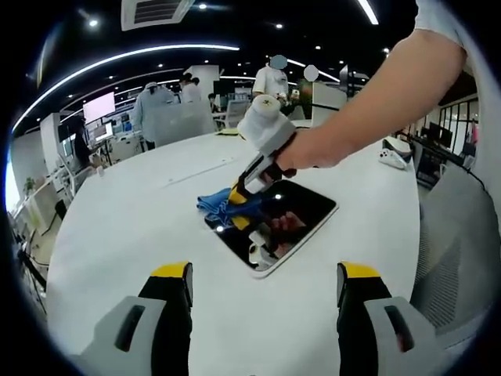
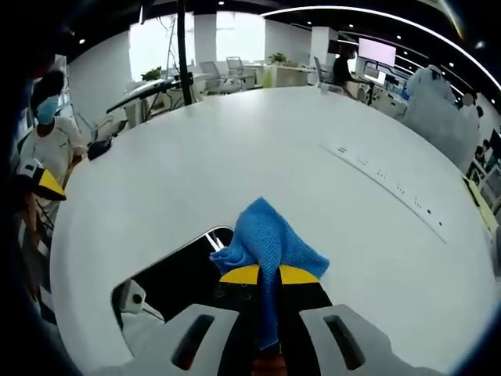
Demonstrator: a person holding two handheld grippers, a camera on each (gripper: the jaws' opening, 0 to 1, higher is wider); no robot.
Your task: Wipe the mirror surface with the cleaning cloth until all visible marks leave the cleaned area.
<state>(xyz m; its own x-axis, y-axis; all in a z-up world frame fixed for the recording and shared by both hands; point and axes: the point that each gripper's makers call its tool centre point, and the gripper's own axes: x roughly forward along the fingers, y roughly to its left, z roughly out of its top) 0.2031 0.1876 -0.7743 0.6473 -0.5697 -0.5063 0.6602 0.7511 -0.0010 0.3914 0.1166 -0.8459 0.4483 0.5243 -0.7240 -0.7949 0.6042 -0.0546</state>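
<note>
the right claw [image 2: 270, 274] is clamped on the blue cleaning cloth [image 2: 270, 235], pressing it onto the mirror [image 1: 301, 207] at its far edge, mid table [image 1: 141, 211], to rub marks off. the left claw [image 1: 264, 283] hangs open, well apart, watching.

Non-task items, white round table and office surround
Game controller [image 1: 391, 159] near the table's [image 1: 133, 227] far right edge; office chairs [image 2: 223, 72] beyond its far edge; wall screen [image 1: 99, 106]; people standing [image 1: 153, 106] behind.

Right gripper [image 1: 239, 205] presses blue cloth [image 1: 215, 204] onto mirror [image 1: 301, 207].
</note>
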